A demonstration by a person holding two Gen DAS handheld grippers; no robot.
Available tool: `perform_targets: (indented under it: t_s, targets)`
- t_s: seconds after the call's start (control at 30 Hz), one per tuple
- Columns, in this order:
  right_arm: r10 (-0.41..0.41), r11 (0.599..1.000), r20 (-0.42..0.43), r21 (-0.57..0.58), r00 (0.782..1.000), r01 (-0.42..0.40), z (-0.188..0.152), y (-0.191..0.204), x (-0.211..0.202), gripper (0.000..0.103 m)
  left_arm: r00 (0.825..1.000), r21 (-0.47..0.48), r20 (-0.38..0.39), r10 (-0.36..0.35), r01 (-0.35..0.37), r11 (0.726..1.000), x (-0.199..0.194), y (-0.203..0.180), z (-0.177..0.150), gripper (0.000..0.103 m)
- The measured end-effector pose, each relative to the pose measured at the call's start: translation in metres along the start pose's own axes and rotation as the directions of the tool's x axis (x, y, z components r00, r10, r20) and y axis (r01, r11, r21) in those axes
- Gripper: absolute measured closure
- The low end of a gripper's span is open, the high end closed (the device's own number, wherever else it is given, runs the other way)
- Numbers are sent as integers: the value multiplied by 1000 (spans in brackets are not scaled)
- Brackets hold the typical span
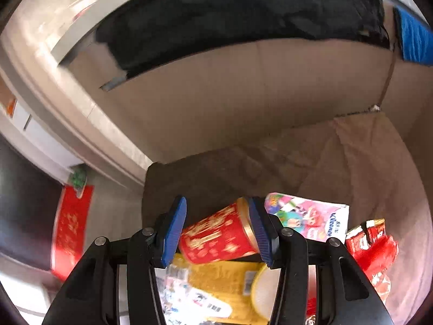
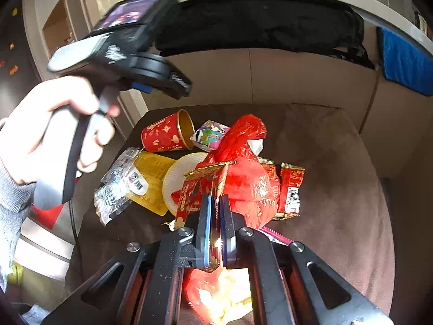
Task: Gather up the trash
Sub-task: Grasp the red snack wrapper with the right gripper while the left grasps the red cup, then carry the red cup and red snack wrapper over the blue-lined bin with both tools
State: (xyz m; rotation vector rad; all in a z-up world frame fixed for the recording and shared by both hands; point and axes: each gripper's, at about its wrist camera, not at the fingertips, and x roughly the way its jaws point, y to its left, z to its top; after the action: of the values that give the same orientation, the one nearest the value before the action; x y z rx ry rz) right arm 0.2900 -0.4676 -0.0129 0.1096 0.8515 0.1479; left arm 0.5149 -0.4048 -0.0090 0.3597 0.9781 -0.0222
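Brown upholstered stool (image 2: 324,162): soft-topped, square, standing against a beige cabinet front (image 1: 243,94); it carries the whole litter heap.

Black bag (image 2: 257,24): slumped on the ledge above the cabinet, beside a blue cloth (image 2: 406,62).

Left gripper (image 1: 217,230): held in a person's hand (image 2: 54,124) with a grey sleeve, seen from the right wrist view raised above the stool's left edge. Blue pads parted to a middling width, nothing pinched; in its own view the red cup shows between the pads, lying on the stool below and apart from them.

Right gripper (image 2: 215,211): jaws brought fully together, clamping the edge of a red-and-gold foil wrapper (image 2: 200,189).

Red plastic bag (image 2: 243,168): crumpled, mid-heap, just behind the clamped wrapper.

Red paper cup (image 2: 167,135): gold-patterned, gold inside, lying on its side at the stool's far left, mouth turned right.

Yellow packet (image 2: 154,173): flat, under a clear printed wrapper (image 2: 119,184) at the left edge.

White paper plate (image 2: 178,178): partly under the bag and foil wrapper.

Pink tissue pack (image 2: 211,135): cartoon print, touching the cup's rim side.

Red snack wrapper (image 2: 291,189): barcode up, right of the bag.
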Motion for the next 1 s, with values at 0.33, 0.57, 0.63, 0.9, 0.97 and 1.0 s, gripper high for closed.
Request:
perform_targets:
  t_s: [0.33, 0.57, 0.63, 0.9, 0.97, 1.0]
  targets:
    - [30, 999, 13, 24, 999, -31, -7, -7, -3, 98, 992, 74, -77, 95, -90, 993, 35, -6, -11, 54]
    - [47, 998, 7, 29, 999, -47, -10, -5, -2, 98, 992, 23, -125, 31, -28, 999, 44, 28, -26, 75]
    - [46, 999, 8, 23, 999, -46, -11, -2, -4, 98, 993, 42, -103, 49, -44, 998, 40, 33, -30, 81]
    - [76, 997, 3, 25, 997, -76, -11, 10, -7, 98, 998, 65, -41, 48, -45, 997, 11, 59, -57, 94]
    - [91, 996, 3, 26, 996, -91, -10, 15, -9, 98, 999, 46, -35, 21, -20, 999, 2, 73, -66, 96]
    - [98, 995, 3, 26, 995, -98, -10, 18, -10, 98, 999, 38, -34, 10, -9, 999, -2, 79, -70, 97]
